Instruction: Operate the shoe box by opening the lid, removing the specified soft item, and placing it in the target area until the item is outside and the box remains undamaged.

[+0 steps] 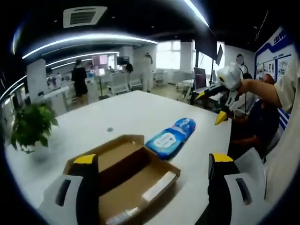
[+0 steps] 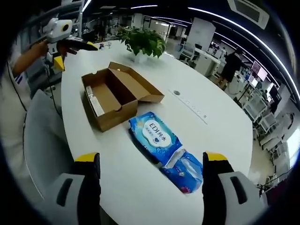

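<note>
Two views, taken in turn. Left gripper view: the left gripper [image 1: 152, 161] hangs above the white counter [image 1: 126, 112] with its fingers [image 1: 86, 161] spread wide and empty. Between them lies the open shoe box [image 1: 126, 180], its lid [image 1: 110, 152] folded back. Just beyond the box, apart from it, lies the blue wipes pack [image 1: 171, 137]. A potted plant [image 1: 30, 125] stands at the counter's left edge.

Right gripper view: the right gripper [image 2: 150, 161] hovers with fingers parted, holding nothing. The wipes pack lies on the counter between them, outside the box, which sits a little farther off. The left gripper shows beyond the box.
</note>
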The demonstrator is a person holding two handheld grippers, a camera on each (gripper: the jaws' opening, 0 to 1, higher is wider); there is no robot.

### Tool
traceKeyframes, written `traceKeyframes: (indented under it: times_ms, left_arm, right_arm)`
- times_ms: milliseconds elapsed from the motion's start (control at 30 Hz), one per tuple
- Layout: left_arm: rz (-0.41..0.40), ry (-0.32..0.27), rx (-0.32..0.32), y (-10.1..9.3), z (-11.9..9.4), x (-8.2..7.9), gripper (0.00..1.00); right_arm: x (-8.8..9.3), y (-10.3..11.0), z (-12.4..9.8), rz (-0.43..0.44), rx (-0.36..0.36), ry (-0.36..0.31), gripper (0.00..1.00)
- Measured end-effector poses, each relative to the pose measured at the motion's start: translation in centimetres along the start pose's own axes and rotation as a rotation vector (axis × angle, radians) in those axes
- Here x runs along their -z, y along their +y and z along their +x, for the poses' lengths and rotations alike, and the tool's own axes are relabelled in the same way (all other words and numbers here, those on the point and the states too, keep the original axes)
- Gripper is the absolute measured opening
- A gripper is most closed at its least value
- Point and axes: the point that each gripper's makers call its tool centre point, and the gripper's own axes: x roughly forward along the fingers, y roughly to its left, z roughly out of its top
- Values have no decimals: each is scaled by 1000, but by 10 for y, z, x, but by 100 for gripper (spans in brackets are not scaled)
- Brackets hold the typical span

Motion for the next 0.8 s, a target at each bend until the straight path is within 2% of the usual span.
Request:
traceKeyframes:
  times_ms: [400, 633, 800]
  left_arm:
    - [6, 10, -70, 12, -32, 24, 100]
    - [-4, 2, -109, 19, -49, 37, 100]
    - [-4, 18, -127, 23, -57, 47, 100]
  right_arm:
    - [-22, 32, 12, -94, -86, -14, 80]
    - [-32, 51, 24, -163, -156, -12, 71]
    - [-42, 64, 37, -208, -212, -28, 66]
